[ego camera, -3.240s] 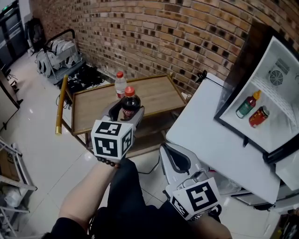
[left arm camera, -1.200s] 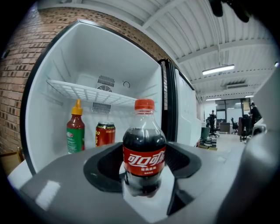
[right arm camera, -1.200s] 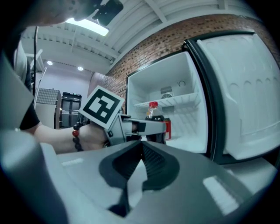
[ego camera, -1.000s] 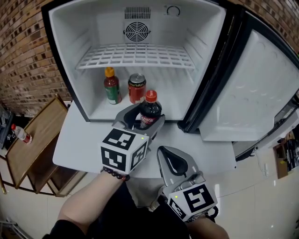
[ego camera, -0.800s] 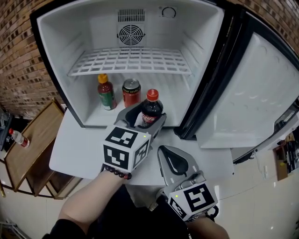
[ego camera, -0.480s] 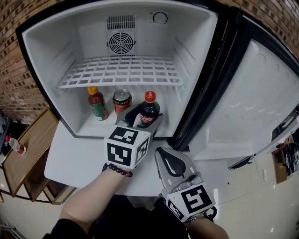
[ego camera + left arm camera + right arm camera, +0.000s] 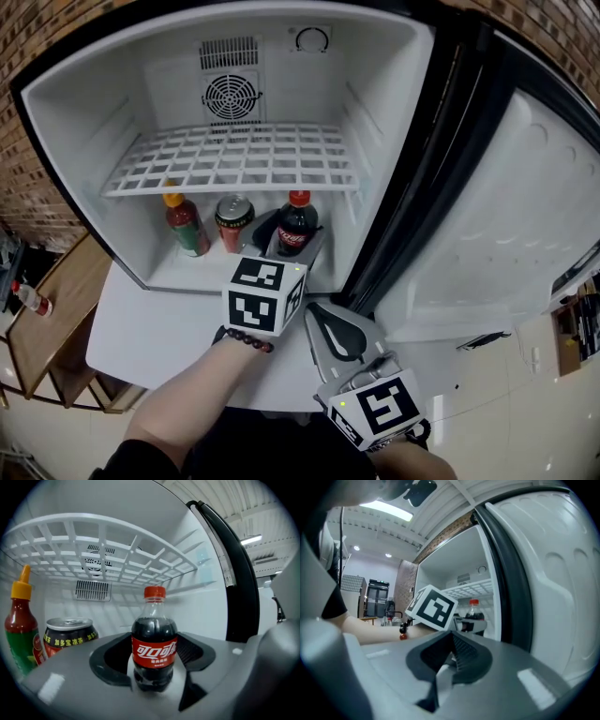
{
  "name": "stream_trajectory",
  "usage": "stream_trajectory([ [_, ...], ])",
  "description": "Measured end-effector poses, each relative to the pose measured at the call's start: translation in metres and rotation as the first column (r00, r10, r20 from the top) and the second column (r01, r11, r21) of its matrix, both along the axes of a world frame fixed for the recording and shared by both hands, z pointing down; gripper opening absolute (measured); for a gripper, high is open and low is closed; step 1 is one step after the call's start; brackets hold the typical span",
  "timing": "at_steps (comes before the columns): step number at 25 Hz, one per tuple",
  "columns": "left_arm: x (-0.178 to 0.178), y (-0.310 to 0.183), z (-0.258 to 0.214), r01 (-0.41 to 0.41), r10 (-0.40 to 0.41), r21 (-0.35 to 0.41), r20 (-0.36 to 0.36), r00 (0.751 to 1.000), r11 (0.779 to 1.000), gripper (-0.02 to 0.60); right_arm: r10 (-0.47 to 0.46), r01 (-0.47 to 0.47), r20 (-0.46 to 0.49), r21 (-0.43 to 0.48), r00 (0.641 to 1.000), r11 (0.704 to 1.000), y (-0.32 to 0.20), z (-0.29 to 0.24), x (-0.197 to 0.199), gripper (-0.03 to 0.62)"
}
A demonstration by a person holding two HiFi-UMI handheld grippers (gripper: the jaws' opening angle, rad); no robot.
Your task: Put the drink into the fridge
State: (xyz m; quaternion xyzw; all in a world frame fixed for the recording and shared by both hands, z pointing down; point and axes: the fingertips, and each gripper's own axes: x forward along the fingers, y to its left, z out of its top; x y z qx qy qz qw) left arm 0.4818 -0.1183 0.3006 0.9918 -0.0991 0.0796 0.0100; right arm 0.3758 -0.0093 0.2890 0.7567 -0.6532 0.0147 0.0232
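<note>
A small cola bottle (image 7: pixel 296 225) with a red cap and red label stands upright between the jaws of my left gripper (image 7: pixel 292 240), which is shut on it. The bottle is inside the open white fridge (image 7: pixel 394 112), under the wire shelf (image 7: pixel 234 155), just right of a can. In the left gripper view the cola bottle (image 7: pixel 154 644) fills the middle, with my left gripper (image 7: pixel 154 670) closed round its lower body. My right gripper (image 7: pixel 328 328) hangs shut and empty in front of the fridge, below the left one; in its own view my right gripper (image 7: pixel 450 658) has its pads together.
A sauce bottle (image 7: pixel 185 225) with a yellow cap and a drink can (image 7: pixel 232 222) stand at the left of the fridge floor. The fridge door (image 7: pixel 506 206) stands open at the right. The fridge sits on a white table (image 7: pixel 150 328); a wooden table (image 7: pixel 47 300) lies at the far left.
My left gripper has carried the cola bottle from in front of the fridge into its lower compartment, beside the can. The right gripper has stayed shut below it.
</note>
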Motion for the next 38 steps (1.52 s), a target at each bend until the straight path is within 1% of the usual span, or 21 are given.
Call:
stream_trajectory([
  [5, 0.004, -0.002, 0.000, 0.013, -0.013, 0.011, -0.011, 1.000, 1.000, 0.307, -0.006, 0.006, 0.021, -0.009, 1.000, 1.000, 0.000, 0.008, 0.003, 0.000],
  [11, 0.003, -0.001, 0.000, 0.014, -0.014, 0.023, -0.004, 1.000, 1.000, 0.308, -0.004, 0.005, 0.022, -0.010, 1.000, 1.000, 0.001, 0.008, 0.003, 0.000],
  [14, 0.000, 0.000, -0.003, 0.015, -0.015, 0.040, -0.006, 1.000, 0.999, 0.308, -0.010, 0.010, 0.026, 0.003, 1.000, 1.000, -0.001, 0.004, -0.002, 0.000],
  [21, -0.015, 0.007, -0.001, 0.016, -0.016, 0.027, -0.009, 1.000, 0.999, 0.308, -0.009, 0.009, -0.002, -0.009, 1.000, 1.000, 0.005, 0.000, -0.014, 0.000],
  [27, -0.043, 0.022, -0.002, 0.000, 0.000, 0.020, -0.021, 1.000, 1.000, 0.302, -0.016, 0.016, -0.011, -0.015, 1.000, 1.000, 0.011, 0.000, -0.036, 0.000],
  [31, -0.069, 0.031, -0.003, -0.006, 0.006, 0.017, -0.032, 0.999, 1.000, 0.291, -0.021, 0.021, -0.002, -0.016, 1.000, 1.000, 0.016, 0.004, -0.056, 0.000],
  [34, -0.094, 0.033, -0.001, 0.004, -0.004, 0.012, -0.037, 0.999, 1.000, 0.281, -0.027, 0.027, 0.004, -0.015, 1.000, 1.000, 0.020, 0.005, -0.076, 0.000],
  [38, -0.130, 0.031, 0.001, 0.037, -0.037, 0.012, -0.045, 0.998, 0.999, 0.270, -0.038, 0.038, 0.006, -0.017, 0.999, 0.999, 0.025, 0.006, -0.106, 0.000],
])
